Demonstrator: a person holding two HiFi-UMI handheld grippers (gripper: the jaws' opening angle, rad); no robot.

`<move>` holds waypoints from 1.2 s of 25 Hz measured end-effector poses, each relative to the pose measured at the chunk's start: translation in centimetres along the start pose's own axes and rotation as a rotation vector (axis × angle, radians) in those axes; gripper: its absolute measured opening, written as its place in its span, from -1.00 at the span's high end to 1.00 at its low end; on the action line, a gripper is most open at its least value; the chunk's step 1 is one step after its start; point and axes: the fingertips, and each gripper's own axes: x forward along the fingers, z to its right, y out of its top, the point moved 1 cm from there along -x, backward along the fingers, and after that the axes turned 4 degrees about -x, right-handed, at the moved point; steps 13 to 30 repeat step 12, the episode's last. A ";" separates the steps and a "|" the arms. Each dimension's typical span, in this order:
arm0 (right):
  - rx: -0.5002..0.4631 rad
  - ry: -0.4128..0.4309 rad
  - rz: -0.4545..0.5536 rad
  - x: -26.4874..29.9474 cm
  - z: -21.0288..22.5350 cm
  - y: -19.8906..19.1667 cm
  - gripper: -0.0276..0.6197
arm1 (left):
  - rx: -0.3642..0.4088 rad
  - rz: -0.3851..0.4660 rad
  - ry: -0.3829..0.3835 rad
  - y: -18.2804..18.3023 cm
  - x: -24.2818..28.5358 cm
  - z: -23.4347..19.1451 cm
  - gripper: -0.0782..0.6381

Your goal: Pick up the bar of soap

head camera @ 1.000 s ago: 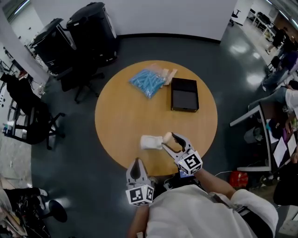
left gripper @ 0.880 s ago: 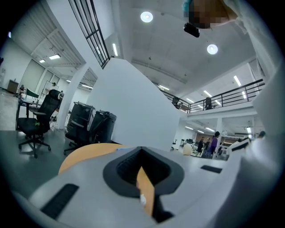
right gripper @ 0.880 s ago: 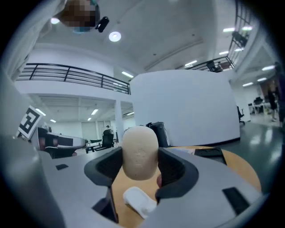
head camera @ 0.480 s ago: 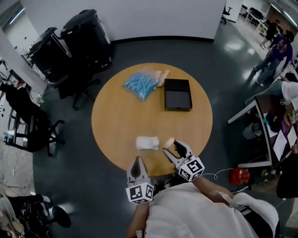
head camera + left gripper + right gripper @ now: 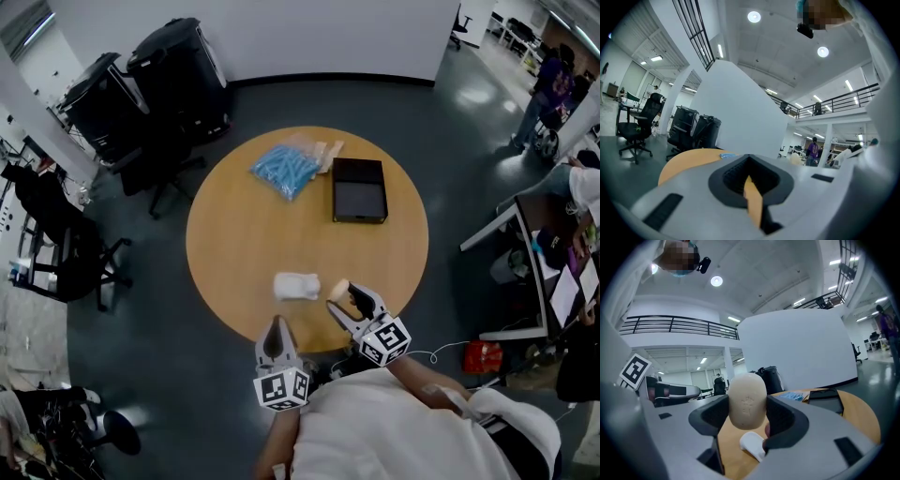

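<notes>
The bar of soap (image 5: pixel 747 399) is a cream oval with a stamped mark, and my right gripper (image 5: pixel 748 414) is shut on it, holding it upright. In the head view the soap (image 5: pixel 339 286) hangs just above the round wooden table (image 5: pixel 234 244) near its front edge, in the right gripper (image 5: pixel 347 298). A white soap wrapper or pouch (image 5: pixel 296 286) lies on the table a little to the soap's left. My left gripper (image 5: pixel 275 333) hovers at the table's near edge with its jaws together and nothing between them (image 5: pixel 749 180).
A black tray (image 5: pixel 359 202) sits at the table's far right. A bag of blue pieces (image 5: pixel 286 169) lies at the far middle. Office chairs (image 5: pixel 155 155) and black bins (image 5: pixel 183 66) stand beyond the table on the left, and a desk (image 5: pixel 525 272) to the right.
One second ago the soap was right next to the white pouch. My right gripper has since carried it a little to the right and apart from the pouch. The left gripper has stayed put.
</notes>
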 end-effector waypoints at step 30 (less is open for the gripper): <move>-0.021 0.012 -0.009 -0.3 -0.6 -0.1 0.12 | 0.004 0.003 -0.003 0.1 -0.5 0.2 0.76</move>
